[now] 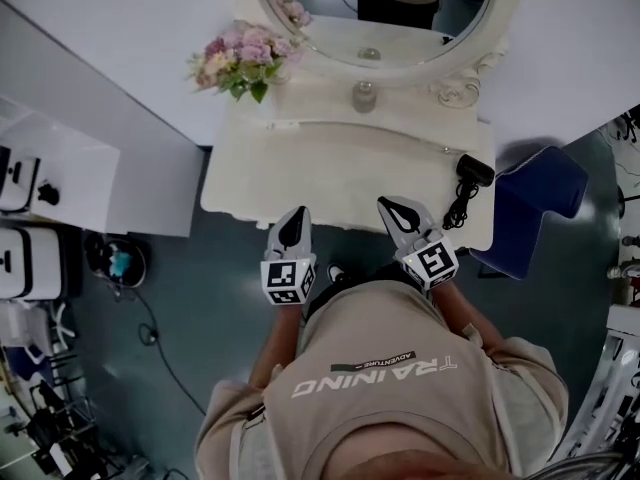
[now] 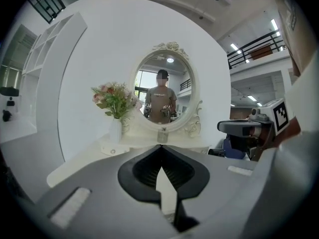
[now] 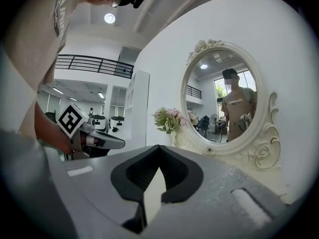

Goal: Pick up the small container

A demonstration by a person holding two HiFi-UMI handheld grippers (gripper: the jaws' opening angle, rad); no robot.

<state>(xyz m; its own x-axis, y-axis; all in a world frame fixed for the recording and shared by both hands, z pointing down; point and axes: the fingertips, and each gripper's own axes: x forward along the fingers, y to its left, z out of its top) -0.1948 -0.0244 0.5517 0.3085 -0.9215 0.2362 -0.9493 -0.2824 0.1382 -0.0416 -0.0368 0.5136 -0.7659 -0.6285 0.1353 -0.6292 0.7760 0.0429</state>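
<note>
**Q.** Where is the small container, and how do the claws stand?

**A.** The small container (image 1: 364,96) stands on the far ledge of the dressing table (image 1: 300,173), at the foot of the mirror (image 1: 380,28). It is well apart from both grippers. The left gripper (image 1: 296,214) and the right gripper (image 1: 393,208) hang over the table's near edge, each clenched on nothing.

**Q.** What could go wrong from here?

**A.** A claw that arrives clenched would likely shove the container against the mirror frame or tip it, so the jaws must part first. The container looks small and smooth, and an off-centre pinch may let it slip. A reach swinging left may brush the flowers (image 1: 238,60). One swinging right may snag the hair dryer (image 1: 472,171) or its cord.
</note>
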